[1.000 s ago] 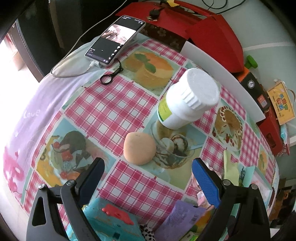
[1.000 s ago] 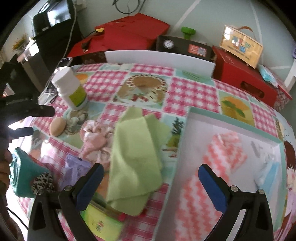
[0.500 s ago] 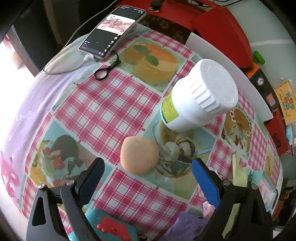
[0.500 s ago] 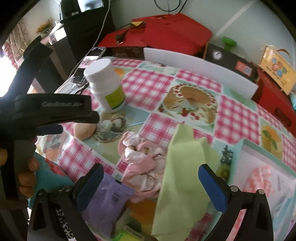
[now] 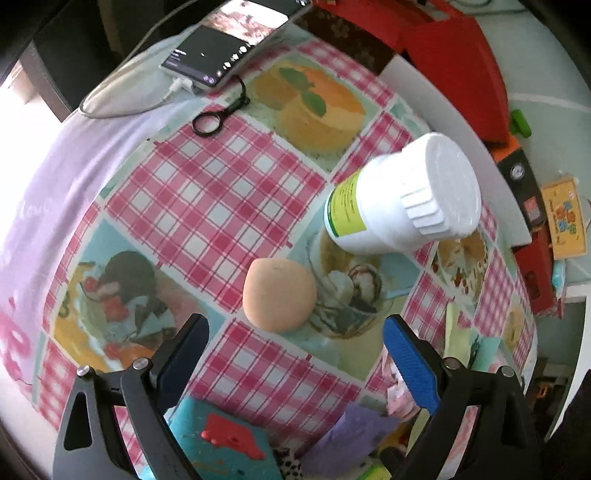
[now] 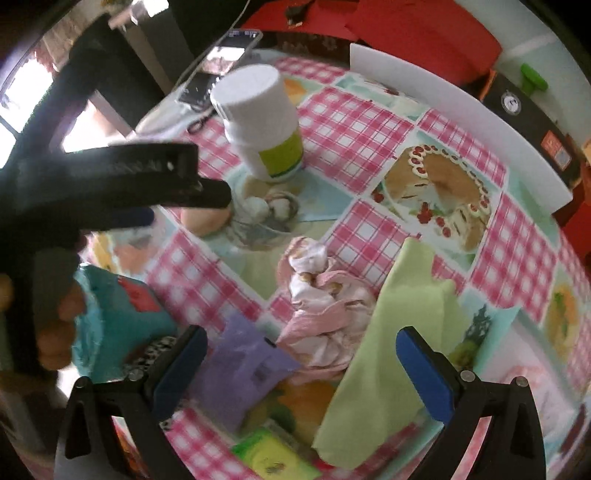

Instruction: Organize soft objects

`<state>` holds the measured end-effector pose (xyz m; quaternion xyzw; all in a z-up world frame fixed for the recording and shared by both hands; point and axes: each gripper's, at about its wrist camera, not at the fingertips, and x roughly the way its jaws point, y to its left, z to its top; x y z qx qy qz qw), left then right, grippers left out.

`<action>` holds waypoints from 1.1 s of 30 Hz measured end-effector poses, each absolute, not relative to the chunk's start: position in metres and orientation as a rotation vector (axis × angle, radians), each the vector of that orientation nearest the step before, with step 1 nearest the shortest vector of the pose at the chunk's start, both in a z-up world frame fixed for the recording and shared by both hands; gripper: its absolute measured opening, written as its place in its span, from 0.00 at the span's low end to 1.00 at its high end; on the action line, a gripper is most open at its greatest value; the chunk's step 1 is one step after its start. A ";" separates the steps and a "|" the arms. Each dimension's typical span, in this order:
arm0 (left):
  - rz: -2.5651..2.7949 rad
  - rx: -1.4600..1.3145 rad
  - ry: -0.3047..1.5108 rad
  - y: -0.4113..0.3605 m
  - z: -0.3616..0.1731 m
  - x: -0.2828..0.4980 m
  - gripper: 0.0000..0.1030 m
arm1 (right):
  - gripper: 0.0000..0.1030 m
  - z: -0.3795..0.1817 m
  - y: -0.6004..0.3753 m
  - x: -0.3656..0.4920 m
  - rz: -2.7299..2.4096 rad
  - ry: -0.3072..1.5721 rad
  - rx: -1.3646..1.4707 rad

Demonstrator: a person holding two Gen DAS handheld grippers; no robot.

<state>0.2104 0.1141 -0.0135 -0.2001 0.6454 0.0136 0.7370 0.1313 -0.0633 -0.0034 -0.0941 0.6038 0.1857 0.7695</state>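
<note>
- Left gripper (image 5: 295, 336): jaws spread wide, nothing between them. A round peach-coloured soft ball (image 5: 279, 294) lies on the table at about twelve o'clock from the jaws, just ahead of the fingertips and not yet touched. This looks like the step in hand: reaching for the ball.
- The next move probably calls for sliding the jaws forward around the ball, then squeezing lightly, since it should squash easily.
- At one o'clock from the ball, very close, a white plastic bottle (image 5: 402, 195) with a green label stands upright; the right-hand finger would need to pass clear of it.
- At eleven o'clock, well apart, a phone (image 5: 225, 40) lies plugged into a cable, a black ring (image 5: 207, 123) beside it.
- Right gripper (image 6: 301, 354): also wide open and empty, above a heap of soft things. At twelve o'clock lies a crumpled pink cloth (image 6: 325, 299); at seven o'clock a purple packet (image 6: 247, 373); at one o'clock a folded green cloth (image 6: 395, 332).
- At nine o'clock a hand (image 6: 55, 317) grips the other tool, next to a teal pouch (image 6: 122, 310).
- The table wears a pink checked cloth (image 5: 207, 206) printed with cakes and desserts. A white board (image 6: 461, 110) stands along the far edge, with red boxes (image 6: 417, 29) behind it against a pale wall
</note>
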 end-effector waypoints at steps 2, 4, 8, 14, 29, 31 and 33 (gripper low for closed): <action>-0.003 -0.395 1.437 0.109 -0.012 0.218 0.93 | 1.00 -0.005 -0.061 0.133 0.416 1.332 -0.203; -0.026 -0.334 1.453 0.103 -0.012 0.225 0.93 | 0.99 -0.006 -0.056 0.134 0.415 1.336 -0.234; -0.054 -0.281 1.505 0.099 -0.022 0.240 0.88 | 0.77 -0.013 -0.048 0.145 0.432 1.382 -0.249; -0.062 -0.281 1.543 0.097 -0.035 0.268 0.72 | 0.64 -0.037 -0.044 0.170 0.390 1.448 -0.230; -0.055 -0.238 1.519 0.086 -0.047 0.292 0.40 | 0.38 -0.068 -0.034 0.189 0.339 1.432 -0.337; -0.056 -0.247 1.520 0.085 -0.046 0.288 0.39 | 0.33 -0.062 -0.046 0.186 0.335 1.429 -0.335; -0.064 -0.257 1.523 0.085 -0.046 0.282 0.38 | 0.29 -0.060 -0.052 0.185 0.335 1.424 -0.332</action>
